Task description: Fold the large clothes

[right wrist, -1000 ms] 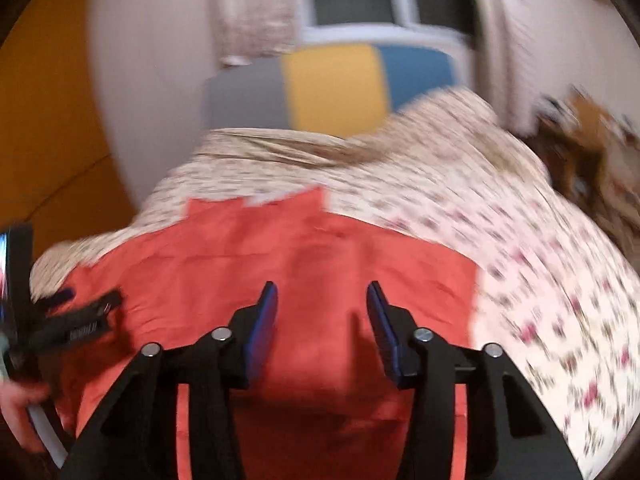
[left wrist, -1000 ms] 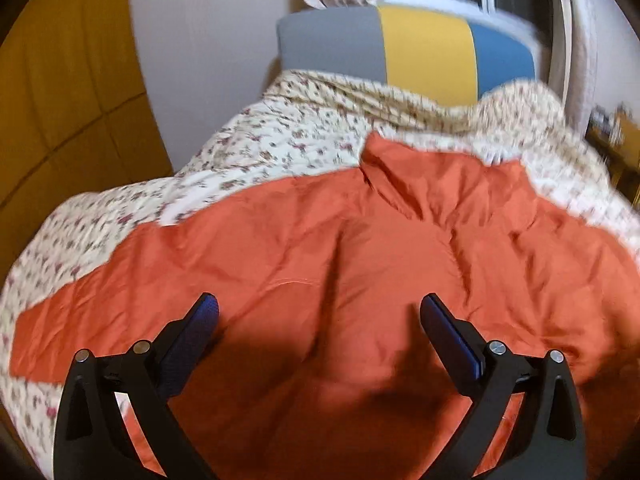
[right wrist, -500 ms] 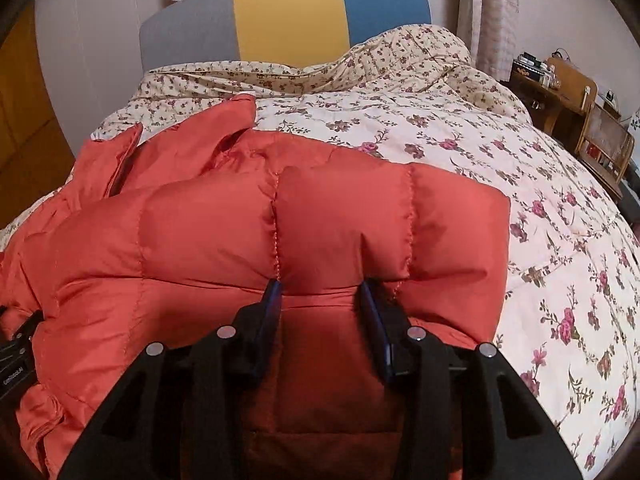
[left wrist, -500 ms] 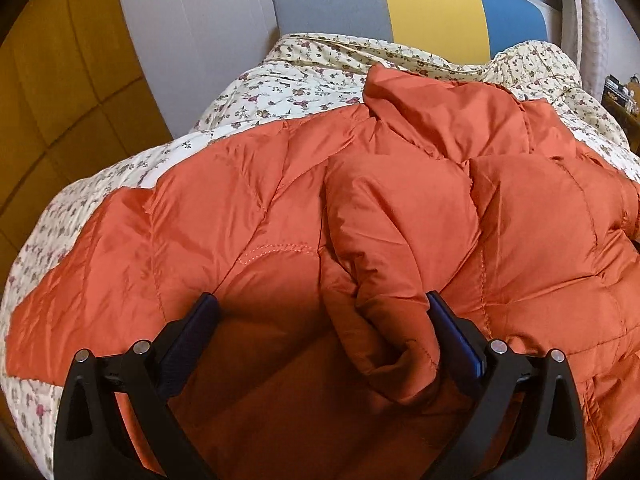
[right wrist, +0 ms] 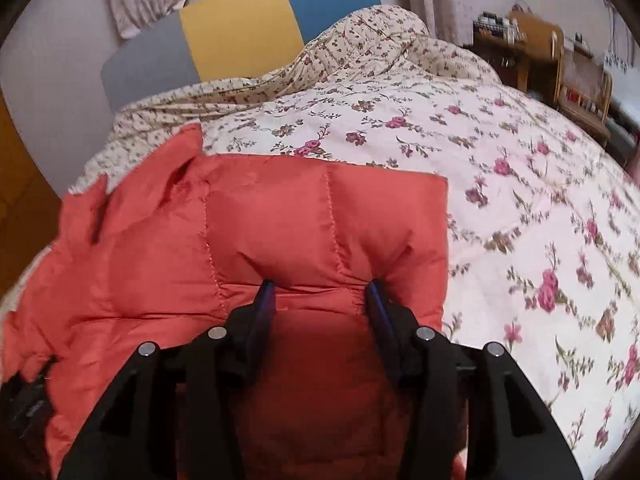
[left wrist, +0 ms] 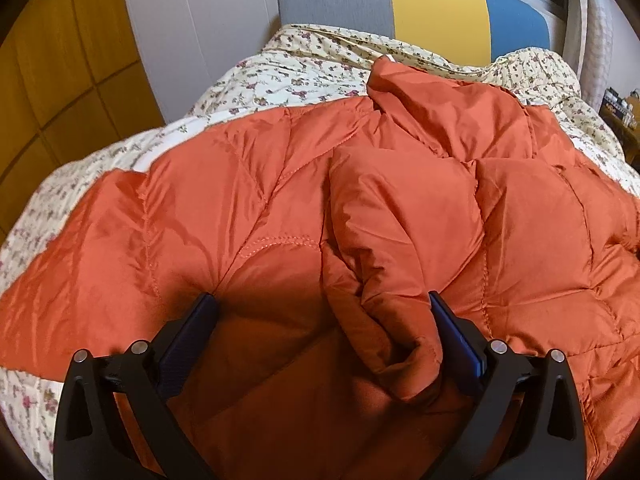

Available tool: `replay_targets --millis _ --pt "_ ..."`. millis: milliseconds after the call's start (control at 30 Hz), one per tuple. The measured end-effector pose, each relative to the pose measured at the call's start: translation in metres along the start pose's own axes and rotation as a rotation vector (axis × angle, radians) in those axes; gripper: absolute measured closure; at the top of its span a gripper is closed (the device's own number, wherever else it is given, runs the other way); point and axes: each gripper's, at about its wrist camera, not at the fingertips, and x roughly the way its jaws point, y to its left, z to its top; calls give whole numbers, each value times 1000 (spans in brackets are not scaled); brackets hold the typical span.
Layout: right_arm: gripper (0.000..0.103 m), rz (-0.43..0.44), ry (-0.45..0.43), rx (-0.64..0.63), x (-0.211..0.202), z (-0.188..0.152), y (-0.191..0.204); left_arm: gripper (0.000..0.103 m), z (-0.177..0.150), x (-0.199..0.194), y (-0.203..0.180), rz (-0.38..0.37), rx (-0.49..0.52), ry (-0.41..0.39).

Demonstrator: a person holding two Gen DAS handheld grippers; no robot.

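Note:
An orange quilted down jacket lies spread on the floral bed cover, collar toward the headboard. One side is folded over its middle, and a crumpled sleeve end rests there. My left gripper hovers low over the jacket, wide open, with the sleeve end against its right finger. In the right wrist view my right gripper has its tips dug under a puffy edge of the jacket. Its jaws are opening, and padded fabric still fills the gap and touches both pads.
The floral quilt covers the whole bed, with a bunched ridge near the grey, yellow and blue headboard. Wooden panelling stands on the left. Wooden furniture with small items stands beyond the bed's right side.
A side of the jacket has come to lie folded over its flat back. Both grippers have sunk closer to the jacket. The right gripper's jaws stand wider than half a second ago.

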Motion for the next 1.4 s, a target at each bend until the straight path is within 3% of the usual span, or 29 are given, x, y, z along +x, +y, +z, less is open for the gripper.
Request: replay_targets --millis 100,267,367,467,533,633,767,900,1067,1200,1333,1400 --pt "54 -67 -17 -61 2 -3 13 3 0 1 -1 -5 -2 2" --pt "54 -69 -26 -61 1 -7 12 3 5 -14 -4 38 -10 20" --pt "54 -75 -30 -65 0 -8 12 3 10 -50 -4 -12 -123 -72" --pt "54 -74 -31 -65 1 -6 11 3 20 -60 -23 -42 -116 -83" --pt "54 -74 -30 -66 0 -5 11 3 26 -49 -47 -40 -28 -63" --pt "54 -72 -31 -65 -1 -5 12 3 28 -20 -66 50 87 -39" --pt "54 -71 -37 -65 -1 -5 12 3 21 10 -53 -40 24 2" --pt "53 -85 -39 -77 -1 -5 15 3 18 10 -55 -34 27 -9" --pt "40 12 -92 -67 -22 -6 12 3 16 8 -53 -45 16 -14" --pt "40 65 -164 -239 -51 -16 43 3 17 7 -52 -45 15 -17" --pt "27 -44 -26 -315 -17 -21 61 3 18 8 -53 -50 12 -18" --pt "21 -63 -14 -309 -8 -21 61 3 18 8 -53 -54 10 -16"
